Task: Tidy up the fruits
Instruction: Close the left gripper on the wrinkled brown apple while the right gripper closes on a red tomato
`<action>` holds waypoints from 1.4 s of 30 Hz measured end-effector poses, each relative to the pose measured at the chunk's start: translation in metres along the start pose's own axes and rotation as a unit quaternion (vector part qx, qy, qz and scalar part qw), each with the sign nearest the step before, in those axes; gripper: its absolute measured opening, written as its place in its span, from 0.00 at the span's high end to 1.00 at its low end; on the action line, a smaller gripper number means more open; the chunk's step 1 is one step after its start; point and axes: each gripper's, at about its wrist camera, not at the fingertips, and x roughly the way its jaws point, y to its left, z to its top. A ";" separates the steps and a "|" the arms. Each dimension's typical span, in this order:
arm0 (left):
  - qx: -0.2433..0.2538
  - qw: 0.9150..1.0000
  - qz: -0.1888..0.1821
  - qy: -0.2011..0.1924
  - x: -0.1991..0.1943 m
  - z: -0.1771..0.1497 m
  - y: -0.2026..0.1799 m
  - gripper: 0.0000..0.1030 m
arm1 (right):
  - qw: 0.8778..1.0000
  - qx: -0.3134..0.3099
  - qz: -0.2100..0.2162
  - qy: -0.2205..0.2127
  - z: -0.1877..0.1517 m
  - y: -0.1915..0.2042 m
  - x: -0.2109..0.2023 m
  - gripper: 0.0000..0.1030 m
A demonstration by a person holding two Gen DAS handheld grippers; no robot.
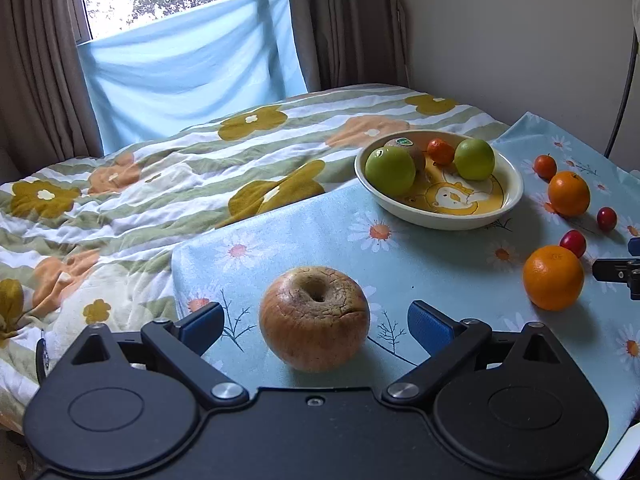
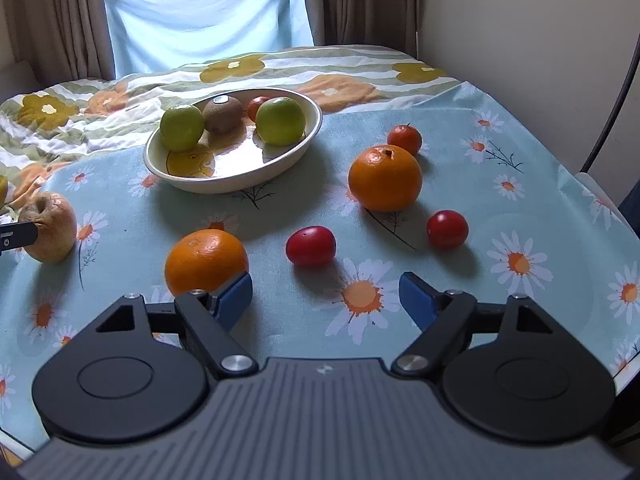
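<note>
Pick step: left gripper (image 1: 314, 322) jaws apart, straddling the wrinkled apple (image 1: 314, 318) at the cloth's (image 1: 440, 280) left edge, not clamped. Right gripper (image 2: 326, 294) jaws apart, empty, near the red tomato (image 2: 311, 246). Next, I'd judge: close on apple, carry to bowl (image 1: 508, 204).

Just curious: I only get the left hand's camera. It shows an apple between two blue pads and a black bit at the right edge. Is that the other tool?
Observer: Yes, that is the right gripper. Its own camera shows its jaws open with nothing between them.
Visitor: What is it aimed at?
Observer: An oval red fruit lies just ahead of the gap, on the daisy cloth.
Visitor: Is it near the big orange?
Observer: Its left pad overlaps the near orange in that view. Whether they touch, I cannot tell.
</note>
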 end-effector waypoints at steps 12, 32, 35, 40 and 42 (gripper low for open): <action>-0.002 1.000 -0.021 0.016 0.034 0.001 0.003 0.09 | 1.000 -0.017 0.000 0.007 0.006 0.001 0.036 0.20; -0.003 0.999 -0.016 0.038 0.039 -0.006 0.003 0.25 | 0.999 -0.035 0.027 0.018 0.014 0.005 0.051 0.36; 0.002 0.999 -0.017 0.037 0.034 -0.010 0.000 0.25 | 0.999 -0.030 0.030 0.017 0.015 0.004 0.051 0.38; -0.004 0.999 -0.020 0.038 0.028 -0.014 -0.002 0.25 | 0.999 -0.035 0.031 0.014 0.016 0.006 0.052 0.51; -0.005 0.999 -0.020 0.036 0.024 -0.015 -0.003 0.25 | 0.999 -0.036 0.033 0.013 0.016 0.006 0.052 0.51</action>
